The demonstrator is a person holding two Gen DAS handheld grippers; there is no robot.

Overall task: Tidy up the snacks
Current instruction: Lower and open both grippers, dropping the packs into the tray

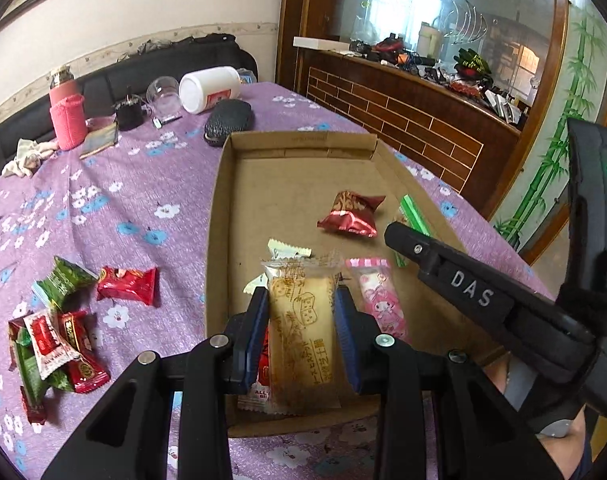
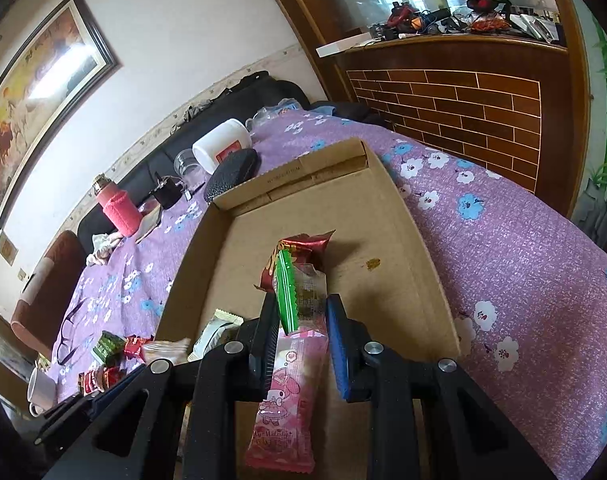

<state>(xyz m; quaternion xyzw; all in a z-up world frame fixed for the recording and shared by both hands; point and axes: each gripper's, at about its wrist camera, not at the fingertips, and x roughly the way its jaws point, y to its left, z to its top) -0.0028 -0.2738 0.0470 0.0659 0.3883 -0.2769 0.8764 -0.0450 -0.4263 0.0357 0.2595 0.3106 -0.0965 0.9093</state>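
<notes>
A shallow cardboard tray [image 1: 223, 184] lies on the purple flowered tablecloth. My left gripper [image 1: 302, 308] is shut on a yellow cake packet [image 1: 303, 336] over the tray's near end. A pink character packet [image 1: 377, 300], a dark red packet [image 1: 349, 216] and a green-edged packet [image 1: 413, 214] lie in the tray. My right gripper [image 2: 299, 316] stands over the pink packet [image 2: 287, 396], jaws apart, with the green-edged clear packet [image 2: 299, 294] between its fingers; whether it grips it I cannot tell. The right gripper also shows in the left wrist view [image 1: 443, 264].
Several red and green snack packets [image 1: 59, 336] lie loose left of the tray. At the table's far end stand a pink bottle [image 1: 67, 116], a white jar on its side [image 1: 209, 88], a clear cup [image 1: 163, 94] and a black case [image 1: 228, 122]. A wooden counter [image 1: 403, 108] is beyond.
</notes>
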